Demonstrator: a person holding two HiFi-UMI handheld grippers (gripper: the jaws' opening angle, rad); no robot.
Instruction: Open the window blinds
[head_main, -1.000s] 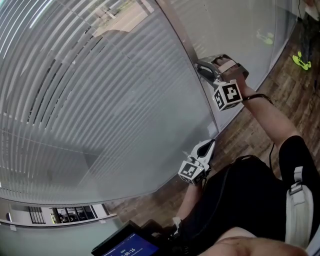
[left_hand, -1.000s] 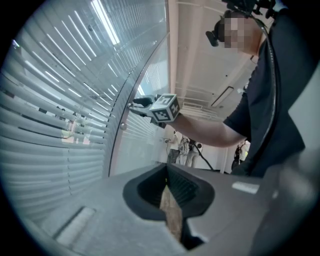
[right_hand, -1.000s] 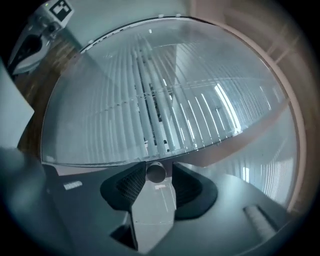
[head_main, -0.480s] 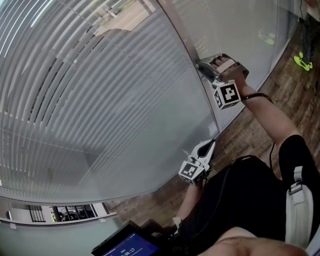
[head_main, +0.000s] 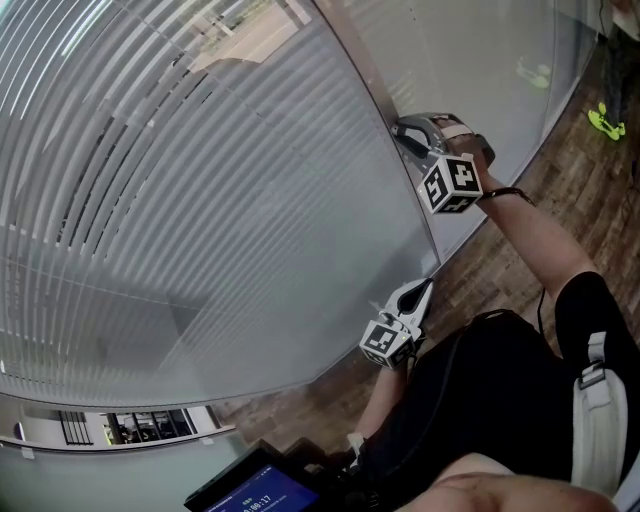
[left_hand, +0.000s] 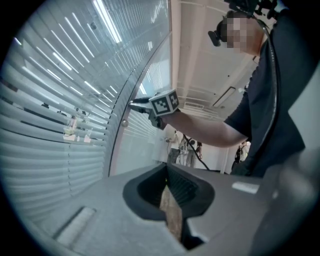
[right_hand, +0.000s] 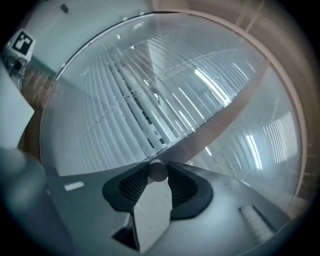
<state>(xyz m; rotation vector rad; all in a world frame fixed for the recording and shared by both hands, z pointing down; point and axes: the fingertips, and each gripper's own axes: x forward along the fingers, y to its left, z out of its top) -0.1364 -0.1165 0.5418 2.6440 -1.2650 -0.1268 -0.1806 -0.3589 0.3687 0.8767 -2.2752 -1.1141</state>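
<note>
The knob that tilts the slats sits straight ahead of my right gripper, on the metal frame at the pane's right edge. Its short stem points out of the frame along the line of the claw, so I judge the coming move to be a roll of the wrist rather than a push or pull. The jaws have just been closing and now stand about half apart, both ribbed pads pressed on the knob's round sides, one on each flank. The blinds spread off to the left behind the glass, slats lying level and mostly shut. My left gripper hangs lower along the same frame, well apart from the knob, jaws together on nothing. The right hand is the one placed for this
</note>
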